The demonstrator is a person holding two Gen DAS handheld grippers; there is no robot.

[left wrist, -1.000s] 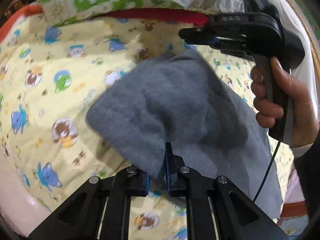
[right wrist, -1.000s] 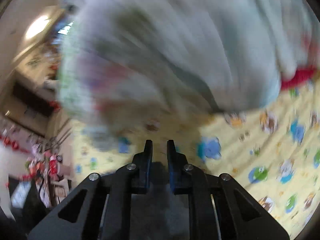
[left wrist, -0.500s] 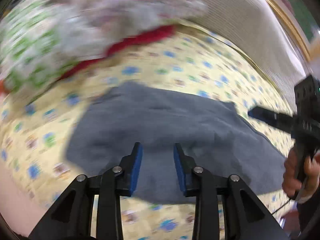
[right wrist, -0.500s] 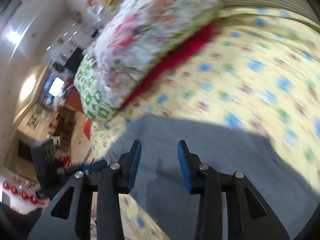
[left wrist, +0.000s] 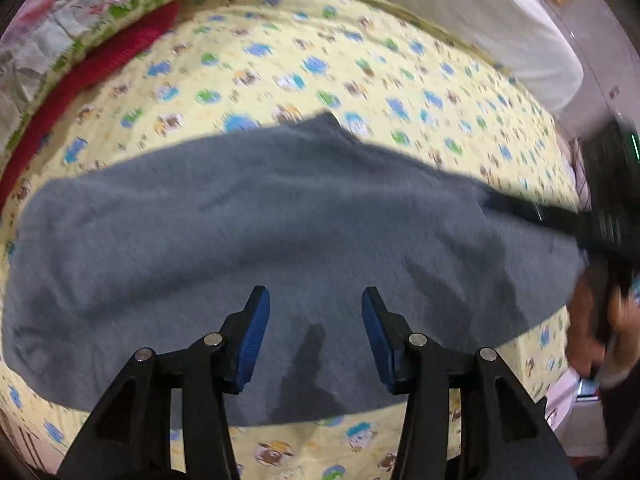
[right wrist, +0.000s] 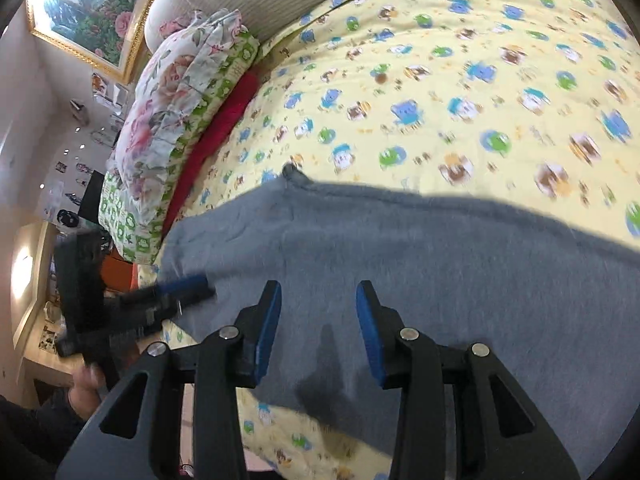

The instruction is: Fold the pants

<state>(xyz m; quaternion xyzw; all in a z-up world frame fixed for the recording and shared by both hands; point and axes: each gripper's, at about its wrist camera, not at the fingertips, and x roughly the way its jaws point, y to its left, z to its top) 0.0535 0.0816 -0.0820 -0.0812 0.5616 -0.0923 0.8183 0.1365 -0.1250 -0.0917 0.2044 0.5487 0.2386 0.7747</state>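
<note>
The grey pants (left wrist: 280, 220) lie flat in a wide folded band across the near part of a yellow cartoon-print bed sheet (left wrist: 360, 60). They also show in the right wrist view (right wrist: 420, 248). My left gripper (left wrist: 314, 300) is open and empty, a little above the near middle of the pants. My right gripper (right wrist: 318, 294) is open and empty above the pants too. In the left wrist view the right gripper (left wrist: 520, 210) shows blurred at the right edge. In the right wrist view the left gripper (right wrist: 188, 286) shows blurred at the pants' left end.
A stack of folded bedding with floral and green prints (right wrist: 180, 92) on a red blanket (right wrist: 224, 124) lies at the bed's left side. A white headboard (left wrist: 500, 20) runs behind. The bed's near edge (right wrist: 280, 432) is just under the grippers.
Both grippers have let go of the pants and opened. The pants, held up in a bunch a second ago, now lie flat on the sheet. Both grippers have drawn back.
</note>
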